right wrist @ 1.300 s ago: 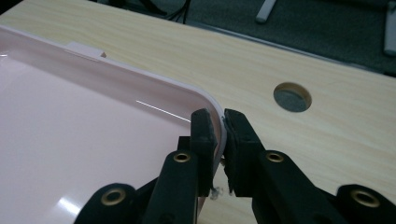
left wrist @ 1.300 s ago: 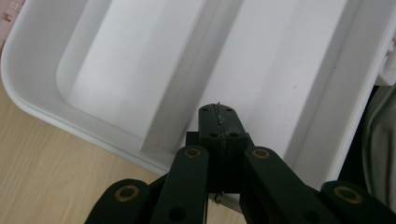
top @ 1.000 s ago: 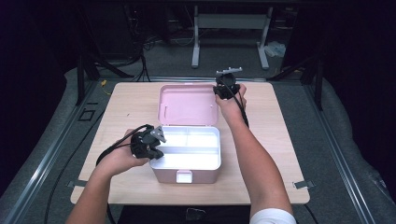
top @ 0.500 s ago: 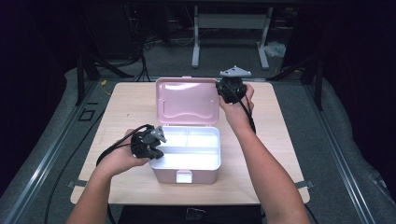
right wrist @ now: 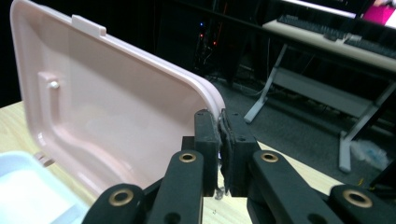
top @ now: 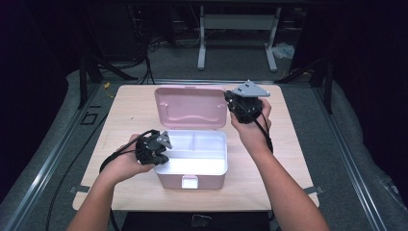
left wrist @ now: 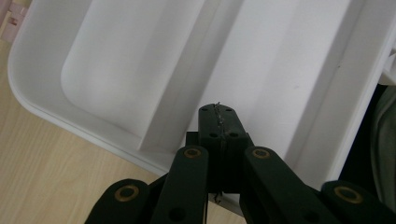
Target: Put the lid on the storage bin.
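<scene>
Your right gripper [top: 239, 107] is clamped on the right edge of the pink lid [top: 191, 107], which stands raised behind the open box [top: 192, 179] and leans a little toward the far side of the wooden table [top: 130, 108]; in the right gripper view the jaws are pinched together on the lid's rounded corner rim [right wrist: 211, 97], with the pale inner face of the lid spreading out to the left and the small latch tab [right wrist: 88, 25] at its top edge; your left gripper [top: 160, 153] rests at the left rim of the box with its jaws pressed together and nothing between them; in the left gripper view the closed tips sit over the white tray [left wrist: 116, 70] inside the box, just above the ridge that divides its two compartments; the box itself sits near the front middle of the table, its pink base showing below the tray and a small clasp [top: 189, 182] on the front wall facing you; your two grippers are well apart, one at the lid and one at the tray's edge.
</scene>
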`<state>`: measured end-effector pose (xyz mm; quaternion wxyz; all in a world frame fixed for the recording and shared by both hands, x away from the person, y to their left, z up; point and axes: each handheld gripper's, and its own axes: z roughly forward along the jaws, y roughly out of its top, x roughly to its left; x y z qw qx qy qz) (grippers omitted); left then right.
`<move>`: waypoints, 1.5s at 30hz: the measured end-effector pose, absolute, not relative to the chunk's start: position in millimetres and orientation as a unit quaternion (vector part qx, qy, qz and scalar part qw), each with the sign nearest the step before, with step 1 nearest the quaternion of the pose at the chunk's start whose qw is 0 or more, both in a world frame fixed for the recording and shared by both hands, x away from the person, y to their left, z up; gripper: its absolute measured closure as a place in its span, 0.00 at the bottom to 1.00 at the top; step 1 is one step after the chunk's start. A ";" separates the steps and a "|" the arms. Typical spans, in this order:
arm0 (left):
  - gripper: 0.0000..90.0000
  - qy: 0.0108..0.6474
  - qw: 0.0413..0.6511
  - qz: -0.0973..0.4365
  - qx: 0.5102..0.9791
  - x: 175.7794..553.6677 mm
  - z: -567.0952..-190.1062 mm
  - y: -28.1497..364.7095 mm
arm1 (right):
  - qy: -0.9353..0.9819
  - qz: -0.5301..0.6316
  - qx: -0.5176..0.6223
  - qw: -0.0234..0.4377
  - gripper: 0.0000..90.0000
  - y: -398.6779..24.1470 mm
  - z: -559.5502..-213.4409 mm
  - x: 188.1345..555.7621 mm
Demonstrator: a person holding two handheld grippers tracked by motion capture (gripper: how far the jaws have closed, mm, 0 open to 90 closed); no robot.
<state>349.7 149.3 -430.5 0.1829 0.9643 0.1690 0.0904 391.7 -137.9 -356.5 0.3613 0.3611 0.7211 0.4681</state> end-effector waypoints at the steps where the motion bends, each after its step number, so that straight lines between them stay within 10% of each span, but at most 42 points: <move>1: 1.00 0.170 0.184 0.093 0.964 348.8 -430.7 149.4 | 0.721 0.467 0.355 0.368 0.95 -137.8 -356.9 385.9; 26: 0.98 0.249 0.279 0.130 0.918 339.3 -390.7 223.3 | 0.735 0.498 0.295 0.353 0.92 -154.9 -401.7 283.5; 45: 0.97 0.217 0.270 0.137 0.928 352.0 -367.7 203.2 | 0.764 0.488 0.287 0.310 0.83 -159.6 -432.6 259.8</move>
